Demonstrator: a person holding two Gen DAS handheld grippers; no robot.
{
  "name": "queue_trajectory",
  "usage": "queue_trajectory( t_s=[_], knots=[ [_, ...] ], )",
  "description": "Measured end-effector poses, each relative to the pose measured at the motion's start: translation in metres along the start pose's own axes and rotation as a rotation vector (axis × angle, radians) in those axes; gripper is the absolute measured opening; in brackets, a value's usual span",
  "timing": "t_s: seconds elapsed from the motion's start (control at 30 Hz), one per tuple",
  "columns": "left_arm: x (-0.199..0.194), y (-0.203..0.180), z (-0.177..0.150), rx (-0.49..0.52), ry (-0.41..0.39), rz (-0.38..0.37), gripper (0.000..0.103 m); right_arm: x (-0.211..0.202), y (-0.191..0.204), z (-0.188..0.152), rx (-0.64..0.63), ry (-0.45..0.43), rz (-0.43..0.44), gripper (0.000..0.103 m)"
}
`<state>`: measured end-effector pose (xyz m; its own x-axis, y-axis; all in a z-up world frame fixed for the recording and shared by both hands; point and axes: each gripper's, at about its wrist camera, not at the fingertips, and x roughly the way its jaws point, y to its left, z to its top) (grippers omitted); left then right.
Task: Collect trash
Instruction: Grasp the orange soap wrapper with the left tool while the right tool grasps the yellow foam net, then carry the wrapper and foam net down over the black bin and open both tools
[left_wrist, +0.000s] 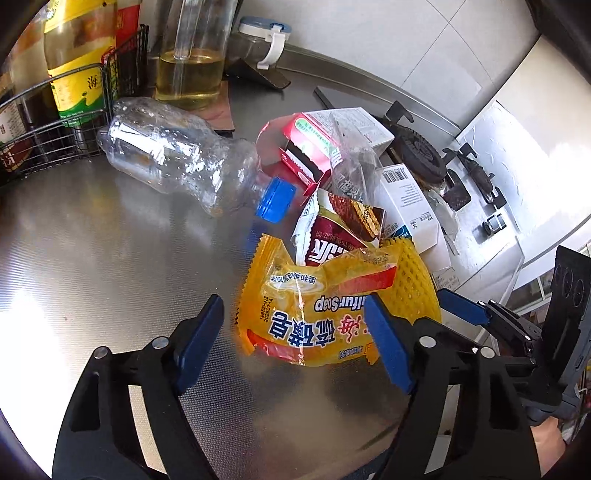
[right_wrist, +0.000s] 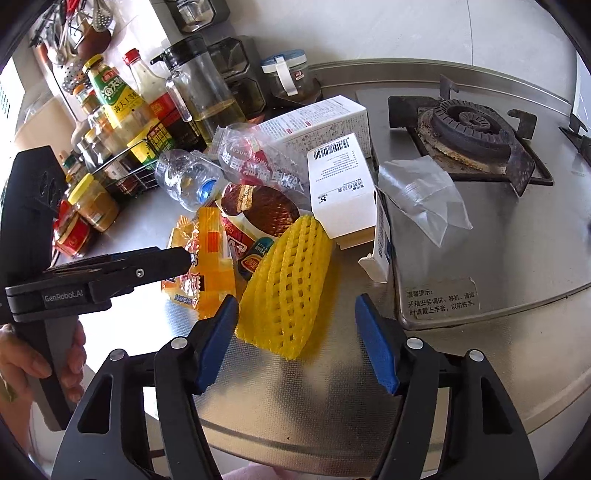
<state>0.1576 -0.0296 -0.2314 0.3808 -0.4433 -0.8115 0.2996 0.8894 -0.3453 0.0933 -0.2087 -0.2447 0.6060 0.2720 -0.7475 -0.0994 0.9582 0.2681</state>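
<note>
Steel surface (left_wrist: 110, 258) holds a trash heap. The left gripper (left_wrist: 295, 343) has its fingers parted around the orange soap wrapper (left_wrist: 314, 314), not pressing it. The right gripper (right_wrist: 295, 339) gapes about the yellow foam net (right_wrist: 291, 280), beside the stove (right_wrist: 480, 229), fingers apart from it.

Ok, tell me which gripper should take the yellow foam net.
Right. The right gripper is open, with the yellow foam net directly between its fingers. The left gripper is lined up on the orange soap wrapper instead.
</note>
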Motion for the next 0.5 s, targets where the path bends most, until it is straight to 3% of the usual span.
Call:
queue_trajectory(
  t_s=[0.07, 0.23, 0.33, 0.37, 0.5],
  knots=[
    [0.006, 0.002, 0.001, -0.013, 0.015, -0.013, 0.052, 0.004, -0.001, -0.001, 0.001, 0.013, 0.003, 0.048],
    [0.010, 0.000, 0.001, 0.006, 0.021, -0.041, 0.033, 0.010, 0.001, -0.004, -0.023, 0.038, -0.001, 0.022],
    [0.011, -0.003, 0.002, 0.018, 0.022, -0.045, 0.024, 0.010, -0.001, -0.005, -0.016, 0.041, -0.001, 0.016],
    [0.010, -0.004, 0.001, 0.023, 0.020, -0.050, 0.016, 0.009, -0.002, -0.005, -0.014, 0.042, -0.002, 0.015],
    [0.008, -0.010, -0.002, 0.040, 0.019, -0.037, 0.010, 0.006, -0.004, -0.007, -0.005, 0.039, -0.002, 0.015]
  ],
)
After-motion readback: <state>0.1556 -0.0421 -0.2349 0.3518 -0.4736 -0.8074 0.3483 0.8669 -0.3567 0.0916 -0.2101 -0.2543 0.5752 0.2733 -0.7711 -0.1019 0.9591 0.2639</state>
